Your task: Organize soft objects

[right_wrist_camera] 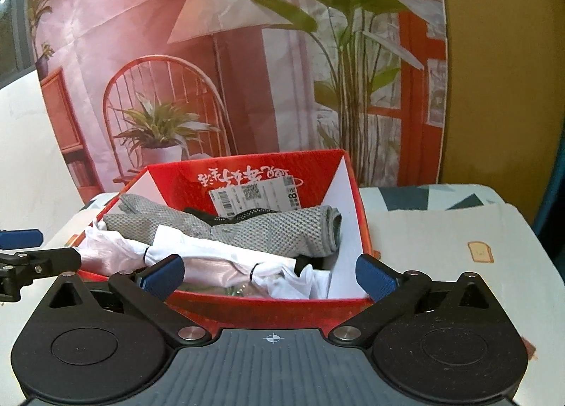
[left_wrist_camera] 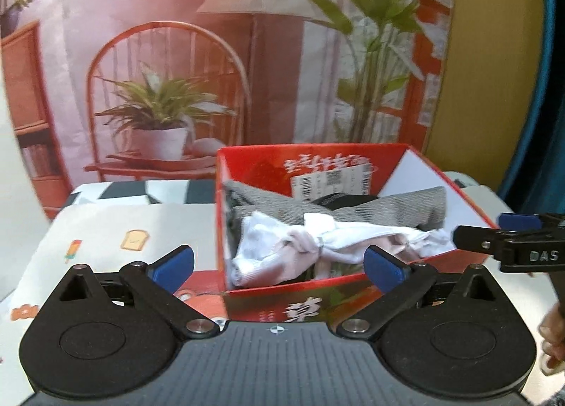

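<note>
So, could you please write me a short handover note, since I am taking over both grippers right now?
Left gripper: open, nothing between its fingers, held in front of the red box.
Right gripper: open and empty, also at the box's near edge.
In the box: a white cloth bundle lies in front, on top of the grey mesh cloth, with something black behind it.
Done: these soft things sit inside the box, and neither gripper holds anything.
Left: no loose soft item shows on the patterned tablecloth in either view; check outside these views before stopping.
</note>
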Demonstrator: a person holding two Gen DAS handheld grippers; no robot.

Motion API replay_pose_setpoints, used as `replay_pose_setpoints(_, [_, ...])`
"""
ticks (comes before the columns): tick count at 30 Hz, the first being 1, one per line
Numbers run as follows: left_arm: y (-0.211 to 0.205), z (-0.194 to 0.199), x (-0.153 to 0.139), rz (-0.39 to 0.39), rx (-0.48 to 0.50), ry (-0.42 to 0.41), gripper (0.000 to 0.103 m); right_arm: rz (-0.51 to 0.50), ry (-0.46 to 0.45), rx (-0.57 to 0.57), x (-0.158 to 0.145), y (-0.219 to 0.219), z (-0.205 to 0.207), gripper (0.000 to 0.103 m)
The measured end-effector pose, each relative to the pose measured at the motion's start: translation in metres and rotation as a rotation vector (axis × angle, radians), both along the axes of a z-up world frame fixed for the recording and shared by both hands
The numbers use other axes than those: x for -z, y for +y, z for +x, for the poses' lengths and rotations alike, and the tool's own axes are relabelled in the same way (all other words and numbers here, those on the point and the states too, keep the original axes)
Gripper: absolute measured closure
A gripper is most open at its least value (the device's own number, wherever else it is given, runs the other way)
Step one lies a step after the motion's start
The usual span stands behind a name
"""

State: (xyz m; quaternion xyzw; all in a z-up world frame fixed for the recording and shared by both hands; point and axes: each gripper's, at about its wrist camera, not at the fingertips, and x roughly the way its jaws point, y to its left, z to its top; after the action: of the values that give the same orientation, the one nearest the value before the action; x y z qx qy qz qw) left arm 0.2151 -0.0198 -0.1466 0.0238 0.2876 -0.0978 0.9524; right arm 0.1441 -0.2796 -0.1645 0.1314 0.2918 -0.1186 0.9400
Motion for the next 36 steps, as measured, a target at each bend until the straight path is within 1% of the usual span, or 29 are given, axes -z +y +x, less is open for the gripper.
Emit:
replay_pose_setpoints(3, [0.004,-0.003,-0.001,0.003,-0.014,0.001,0.0,-0.01,0.013,0.014,0.0,0.003,-0.002,0.0])
replay_pose_setpoints(7, [0.008,-0.01,-0.007,-0.011,-0.026,-0.007,0.0,-0.016,0.002,0.031,-0.006,0.006,-0.009,0.0])
replay_pose_setpoints(11, [0.012,-0.021,-0.022,-0.027,-0.031,-0.019,0.0,-0.017,0.002,0.047,-0.02,0.011,-0.016,0.0])
replay_pose_setpoints(14, [0.011,-0.034,-0.037,-0.015,-0.042,-0.041,0.0,-0.023,-0.014,0.05,-0.034,0.016,-0.024,0.0])
replay_pose_setpoints(19, [0.007,-0.057,-0.061,-0.001,-0.054,-0.083,0.0,-0.031,-0.044,0.059,-0.064,0.022,-0.04,0.0])
replay_pose_setpoints(21, [0.006,-0.07,-0.072,-0.008,-0.058,-0.106,0.0,-0.043,-0.053,0.061,-0.078,0.025,-0.047,0.0])
replay_pose_setpoints(23, [0.004,-0.082,-0.084,-0.016,-0.055,-0.126,0.0,-0.066,-0.061,0.067,-0.093,0.03,-0.055,0.0])
replay_pose_setpoints(27, [0.002,-0.109,-0.113,-0.002,-0.063,-0.183,0.0,-0.132,-0.084,0.071,-0.125,0.044,-0.075,0.0])
replay_pose_setpoints(33, [0.004,-0.153,-0.155,0.0,-0.076,-0.266,0.0,-0.176,-0.153,0.072,-0.17,0.068,-0.116,0.0])
replay_pose_setpoints(36, [0.007,-0.176,-0.168,-0.013,-0.083,-0.295,0.0,-0.192,-0.181,0.08,-0.187,0.079,-0.137,0.0])
